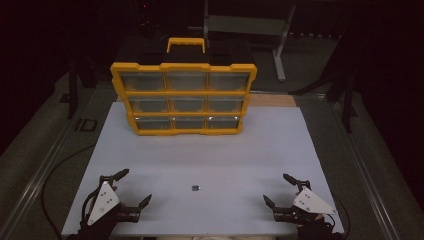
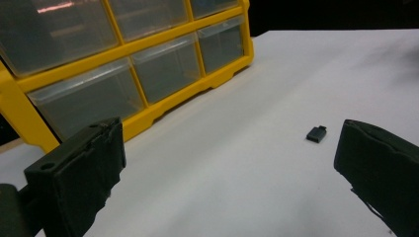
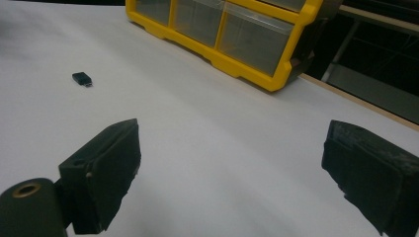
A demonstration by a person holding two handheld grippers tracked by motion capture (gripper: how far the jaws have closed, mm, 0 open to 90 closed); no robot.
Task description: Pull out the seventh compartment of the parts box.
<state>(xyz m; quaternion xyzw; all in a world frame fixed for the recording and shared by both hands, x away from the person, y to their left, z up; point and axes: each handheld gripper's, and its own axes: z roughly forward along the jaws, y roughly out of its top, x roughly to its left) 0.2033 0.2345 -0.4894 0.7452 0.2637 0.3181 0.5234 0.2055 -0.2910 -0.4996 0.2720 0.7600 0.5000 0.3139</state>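
A small black rectangular plastic piece (image 1: 196,188), something like a tiny dongle with a short plug end, lies flat on the white table (image 1: 210,150), near its front edge and roughly midway between the two tools. Nothing touches it.

The left tool (image 1: 131,188) rests low at the front left corner of the table with its jaws spread wide and empty. In the left gripper view the black piece (image 2: 316,134) sits just inside the far jaw, so this tool seems to be aimed loosely toward it. The right tool (image 1: 281,189) sits at the front right corner, jaws likewise wide apart and holding nothing; in the right gripper view the piece (image 3: 82,78) lies well off to the side, outside the line of the jaws.

At the back of the table stands a yellow plastic organiser case with nine clear drawers (image 1: 183,96), upright and leaning slightly back, its drawer fronts facing the person. All drawers look closed. Standing it that way probably keeps every drawer within reach and in sight.

Both tools look parked in a ready pose, symmetric on either side, so the work appears not yet begun. The likely first move is a pick of the small piece, which lies low and flat and will need a careful, level pinch.
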